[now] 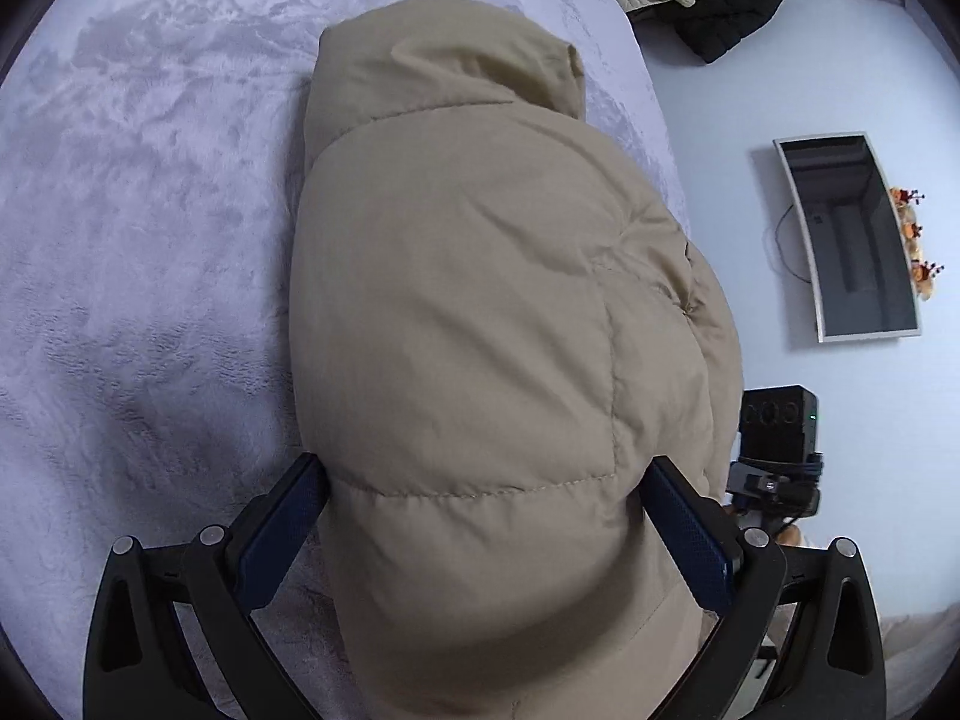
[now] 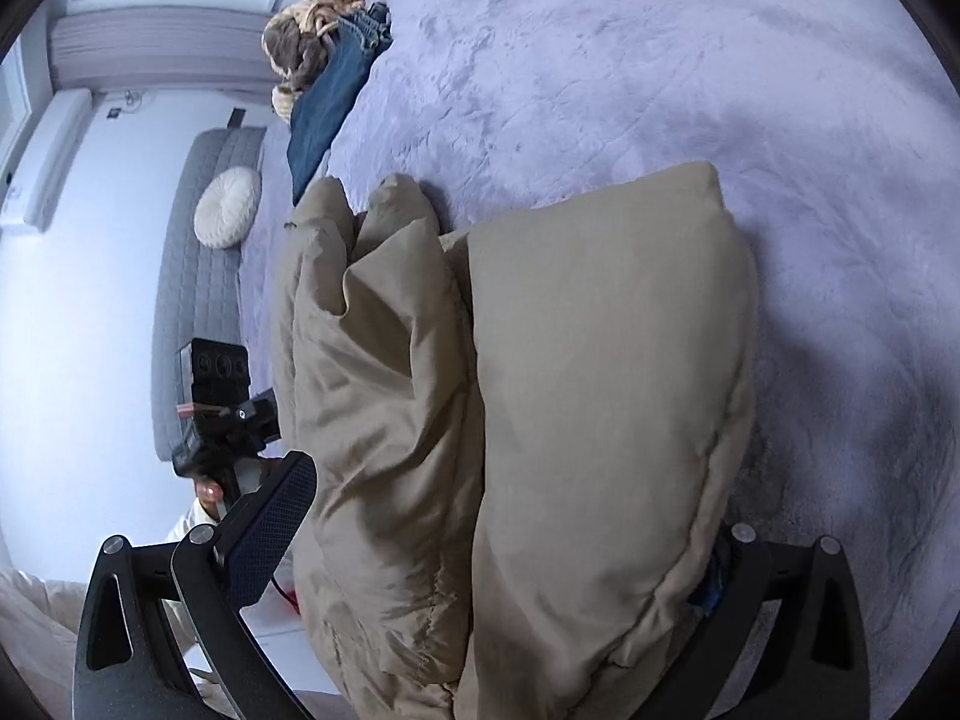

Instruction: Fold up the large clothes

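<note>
Jacket: a beige puffer jacket [image 1: 480, 312] lies bundled on the lavender plush bedspread [image 1: 150, 210], its hood [image 1: 444, 54] at the far end from my left tongs.
Left tongs: my left gripper [image 1: 486, 540] stands spread wide around the near end of the jacket — the padded fabric bulges between the two blue-faced fingers [image 1: 276, 534] and touches both.
Right tongs: my right gripper [image 2: 498, 546] straddles a thick fold of the same jacket [image 2: 600, 390]; one finger [image 2: 270, 534] shows bare beside the fabric, the other is buried under it, so I cannot tell whether it is clamped.
Beside the jacket: in the right wrist view, blue jeans [image 2: 336, 96] and a rope-like bundle [image 2: 324, 18] rest beyond the jacket on the bedspread [image 2: 660, 60].
Beyond the jacket: a black garment [image 1: 744, 6] lies past the hood — and a wall screen [image 1: 852, 240] hangs off the bed's edge.
</note>
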Action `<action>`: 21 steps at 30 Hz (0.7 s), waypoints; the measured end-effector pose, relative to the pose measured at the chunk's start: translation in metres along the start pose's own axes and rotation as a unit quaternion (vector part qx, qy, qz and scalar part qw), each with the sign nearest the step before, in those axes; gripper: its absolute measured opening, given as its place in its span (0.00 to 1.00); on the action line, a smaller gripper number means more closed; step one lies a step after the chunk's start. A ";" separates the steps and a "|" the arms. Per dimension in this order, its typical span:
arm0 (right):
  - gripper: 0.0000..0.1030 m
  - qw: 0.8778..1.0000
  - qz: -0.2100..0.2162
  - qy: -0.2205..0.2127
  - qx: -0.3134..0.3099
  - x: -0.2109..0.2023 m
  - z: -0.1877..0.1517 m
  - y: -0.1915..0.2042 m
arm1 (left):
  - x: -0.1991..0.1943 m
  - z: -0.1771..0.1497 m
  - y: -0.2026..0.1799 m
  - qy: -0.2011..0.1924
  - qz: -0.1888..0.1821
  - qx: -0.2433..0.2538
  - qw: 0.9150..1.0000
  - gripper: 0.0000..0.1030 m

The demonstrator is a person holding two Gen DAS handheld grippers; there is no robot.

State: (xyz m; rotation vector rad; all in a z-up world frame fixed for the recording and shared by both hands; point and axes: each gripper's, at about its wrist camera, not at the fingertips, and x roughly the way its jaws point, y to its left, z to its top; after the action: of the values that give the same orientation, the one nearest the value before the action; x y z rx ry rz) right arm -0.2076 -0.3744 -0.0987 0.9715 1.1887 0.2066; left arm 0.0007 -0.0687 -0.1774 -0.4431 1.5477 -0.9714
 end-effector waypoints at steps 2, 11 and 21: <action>1.00 1.000 -0.011 0.013 -0.002 0.011 0.005 -0.005 | 0.008 0.003 0.008 0.010 -0.031 -0.007 0.999 1.00; 1.00 0.998 0.034 0.030 0.039 0.034 0.010 -0.033 | 0.029 0.000 0.000 0.006 -0.017 -0.009 1.000 1.00; 1.00 0.998 -0.005 0.032 0.058 0.038 0.011 -0.031 | 0.044 -0.008 -0.057 -0.064 0.096 0.041 0.992 0.92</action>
State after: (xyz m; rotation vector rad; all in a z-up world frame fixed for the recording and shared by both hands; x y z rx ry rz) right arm -0.1936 -0.3757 -0.1471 1.0660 1.2752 0.1640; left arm -0.0303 -0.1318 -0.1606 -0.2867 1.4009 -0.8373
